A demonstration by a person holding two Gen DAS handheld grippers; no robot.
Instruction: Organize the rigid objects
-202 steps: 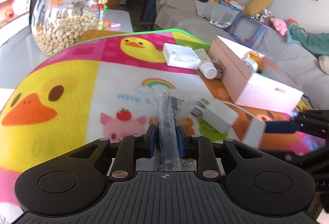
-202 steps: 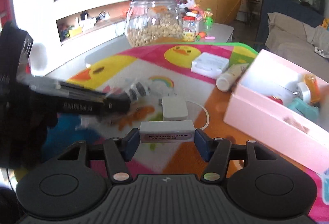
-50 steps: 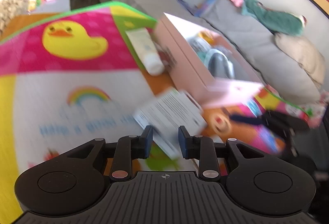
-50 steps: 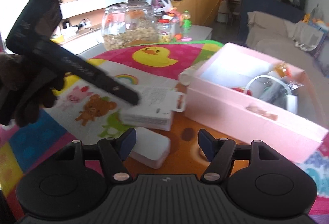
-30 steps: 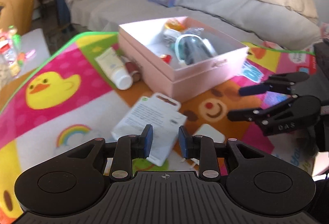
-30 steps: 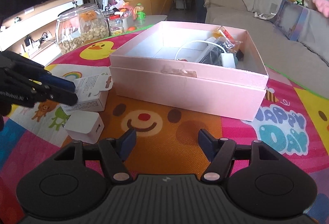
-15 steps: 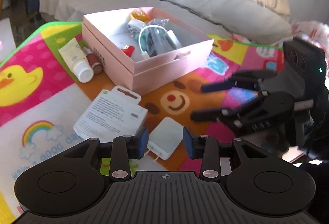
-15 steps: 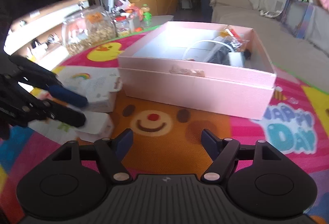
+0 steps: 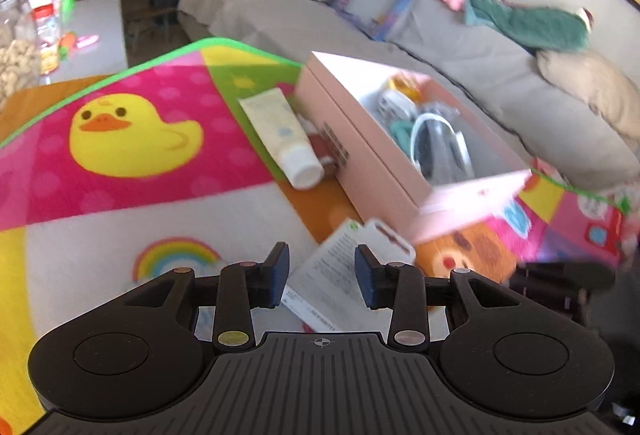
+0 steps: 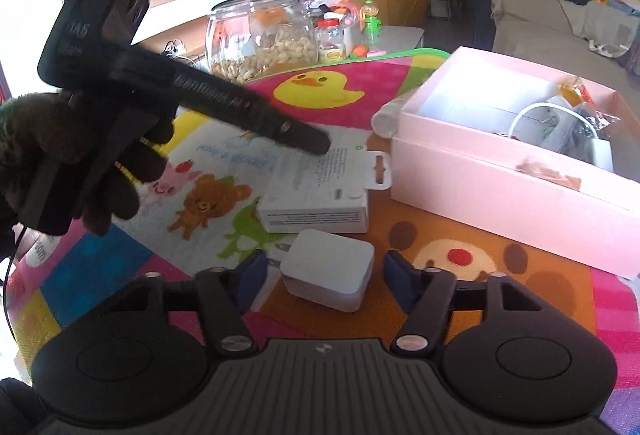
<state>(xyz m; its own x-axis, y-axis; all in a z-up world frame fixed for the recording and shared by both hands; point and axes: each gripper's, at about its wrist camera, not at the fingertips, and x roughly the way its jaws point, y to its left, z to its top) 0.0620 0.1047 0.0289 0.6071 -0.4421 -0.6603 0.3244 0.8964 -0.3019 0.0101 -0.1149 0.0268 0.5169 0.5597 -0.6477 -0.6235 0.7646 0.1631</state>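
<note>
A white retail box (image 10: 320, 187) lies on the cartoon play mat (image 10: 216, 203) beside the open pink box (image 10: 500, 187). My left gripper (image 9: 322, 275) hovers open above that white retail box (image 9: 340, 275), its pads clear of it. In the right wrist view the left gripper (image 10: 308, 141), held by a dark gloved hand (image 10: 80, 163), points down at the box's top. My right gripper (image 10: 323, 283) straddles a white charger block (image 10: 328, 273); its jaws are closing, with gaps still on both sides. A cream tube (image 9: 280, 131) lies against the pink box (image 9: 384, 171).
The pink box holds a white cable (image 9: 440, 143) and several small items. A glass jar of nuts (image 10: 260, 39) and small bottles (image 10: 330, 39) stand beyond the mat's green edge. A grey sofa (image 9: 440, 35) runs behind the box. My right gripper (image 9: 560, 283) shows dark and blurred, low right.
My left gripper has swung over the white retail box, and its view now faces the duck and the tube. My right gripper has come down around the white charger block with narrower jaws.
</note>
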